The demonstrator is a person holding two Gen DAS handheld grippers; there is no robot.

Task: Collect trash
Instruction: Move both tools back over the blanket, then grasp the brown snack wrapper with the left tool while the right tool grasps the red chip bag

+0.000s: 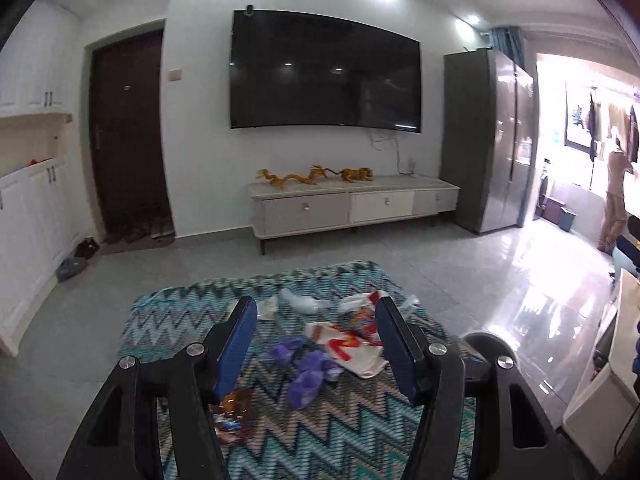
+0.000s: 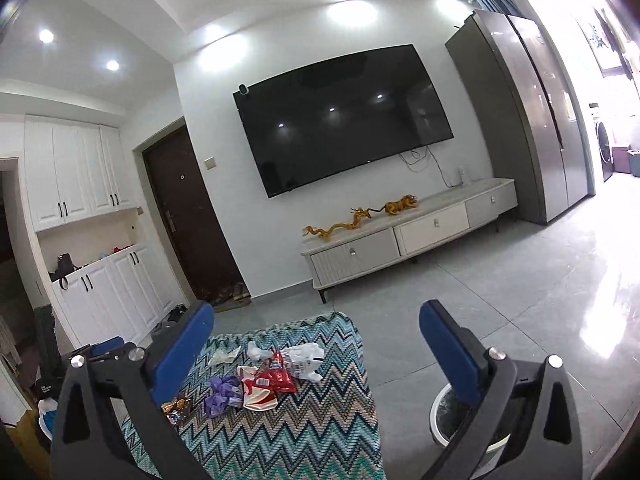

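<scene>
Two wrist views, both looking over the zigzag cloth (image 1: 340, 432) toward the wall TV (image 1: 324, 72). Left wrist view: left gripper (image 1: 316, 332) has its blue pads apart, nothing between them, hanging above the cloth. Trash sits on the cloth's middle: purple wrapper (image 1: 304, 372) nearest centre, red-and-white packet (image 1: 352, 348) just beside it on the right, clear crumpled plastic (image 1: 300, 300) on the far side toward the TV, dark shiny snack wrapper (image 1: 232, 408) at the near left, partly hidden behind the left finger. Rim of a round bin (image 1: 488, 344) shows off the cloth's right edge, mostly hidden by the gripper. Right wrist view: right gripper (image 2: 316, 344) is spread wide, empty, also above the cloth (image 2: 304, 432). Same pile on the cloth: purple wrapper (image 2: 222, 394), red-and-white packet (image 2: 260, 394) touching a red packet (image 2: 276, 378), white crumpled plastic (image 2: 304, 360) on the TV side, small candy wrappers (image 2: 176, 408) at the cloth's left edge. White bin (image 2: 452, 420) stands on the floor just right of the cloth, partly behind the right finger.
</scene>
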